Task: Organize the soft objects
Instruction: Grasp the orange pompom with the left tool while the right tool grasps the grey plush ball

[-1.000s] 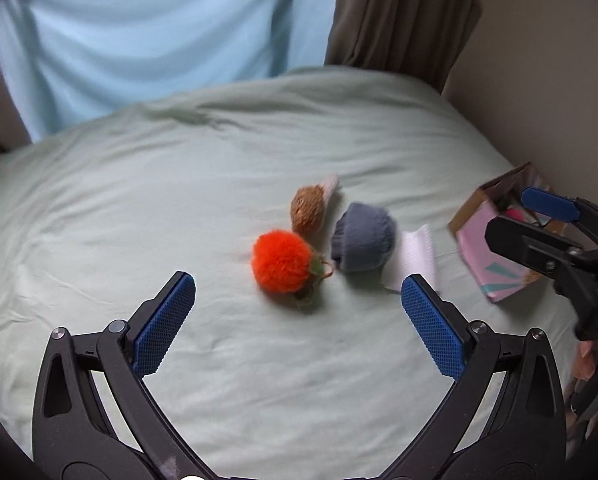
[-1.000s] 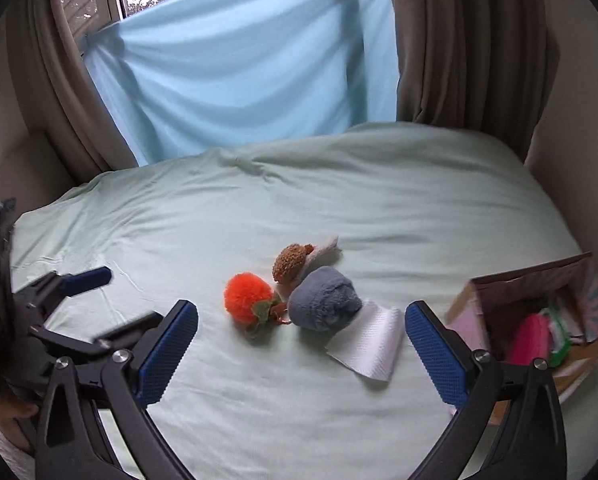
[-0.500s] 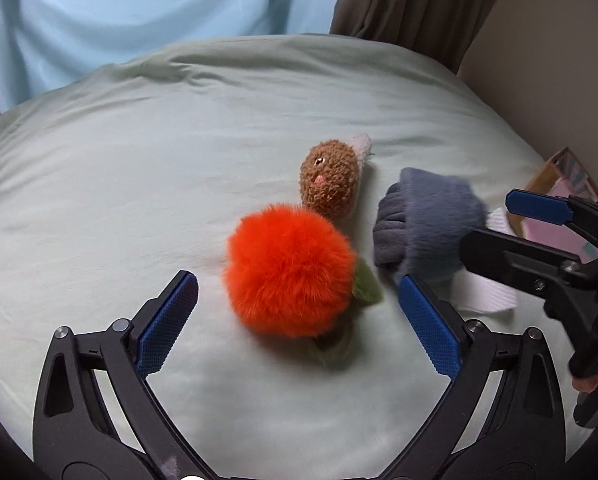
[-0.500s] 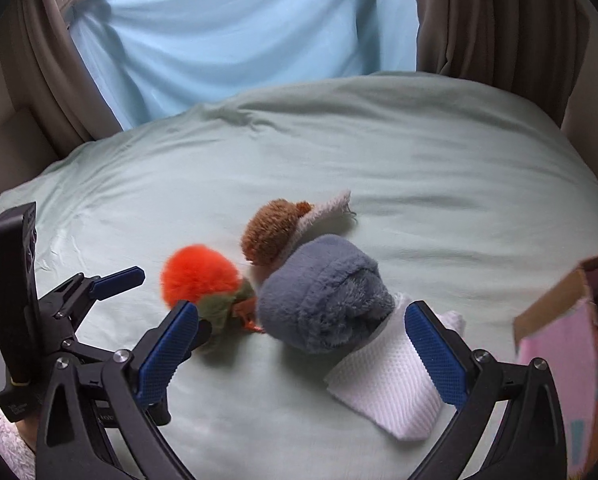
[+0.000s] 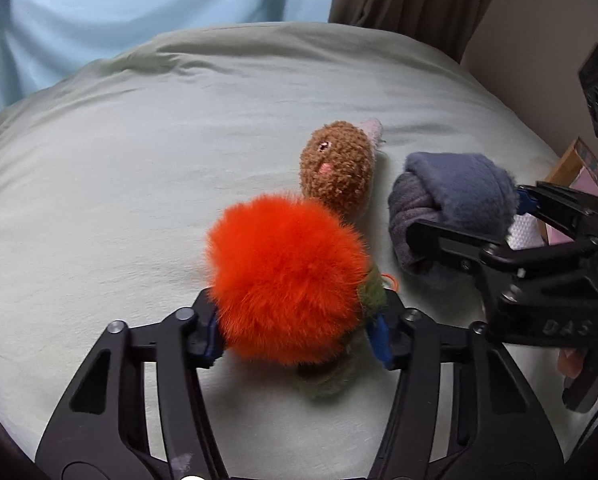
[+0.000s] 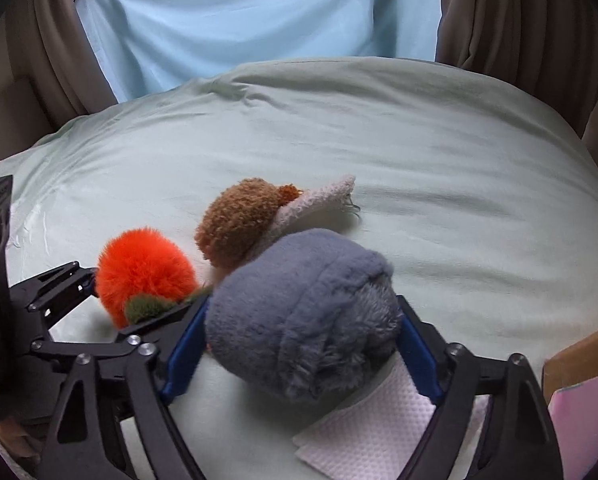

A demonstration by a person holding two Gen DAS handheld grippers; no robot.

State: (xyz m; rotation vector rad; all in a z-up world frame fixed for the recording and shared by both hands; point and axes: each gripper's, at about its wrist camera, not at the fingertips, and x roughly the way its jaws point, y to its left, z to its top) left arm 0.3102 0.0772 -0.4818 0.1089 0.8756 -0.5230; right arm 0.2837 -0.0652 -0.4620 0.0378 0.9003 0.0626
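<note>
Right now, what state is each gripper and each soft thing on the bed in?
left gripper: jaws just closing, pads against the orange pompom.
right gripper: jaws just closing, pads against the grey rolled sock.
brown plush: lying free on the bed.
white cloth: flat, partly under the sock.
cardboard box: open, contents unclear.

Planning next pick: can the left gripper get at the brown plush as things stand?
Probably not right away. The left gripper has just been closing and is clamped on the orange pom-pom, which sits directly in front of the brown plush.
</note>
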